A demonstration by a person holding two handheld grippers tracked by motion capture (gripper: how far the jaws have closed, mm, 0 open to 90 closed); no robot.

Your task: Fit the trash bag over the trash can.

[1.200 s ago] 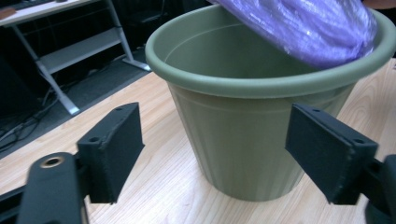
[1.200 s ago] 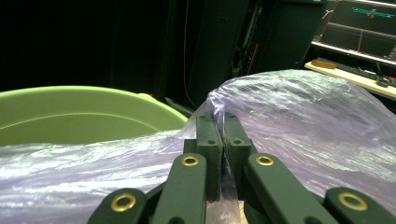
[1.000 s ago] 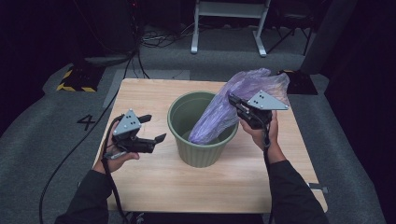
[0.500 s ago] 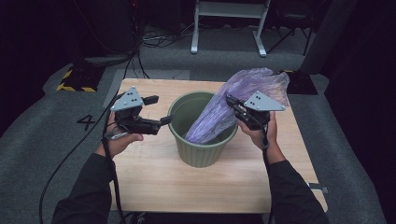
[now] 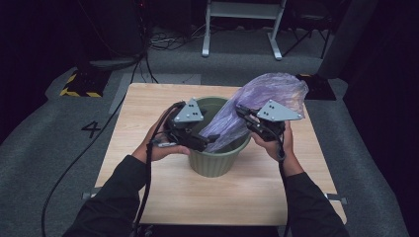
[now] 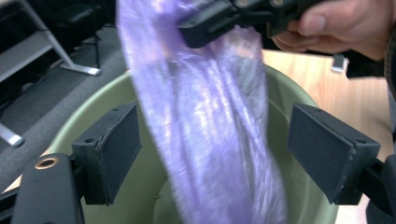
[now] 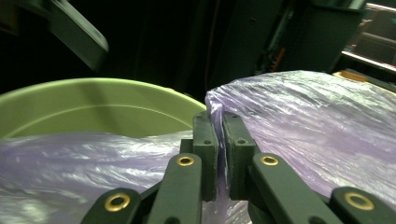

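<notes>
The left gripper (image 5: 210, 142) hovers over the near rim, at about eight o'clock, of the round sage-green plastic bin (image 5: 217, 160), jaws apart either side of the crinkled translucent purple plastic bag (image 6: 205, 135), probably to take a second hold. At two o'clock the right gripper (image 7: 218, 140) pinches a fold of the bag tight, holding it above the rim while its tail hangs inside. Beyond lies the wooden table (image 5: 148, 98).

black tongs (image 5: 210, 140), brass screws, dark sleeves (image 5: 118, 192)
</notes>
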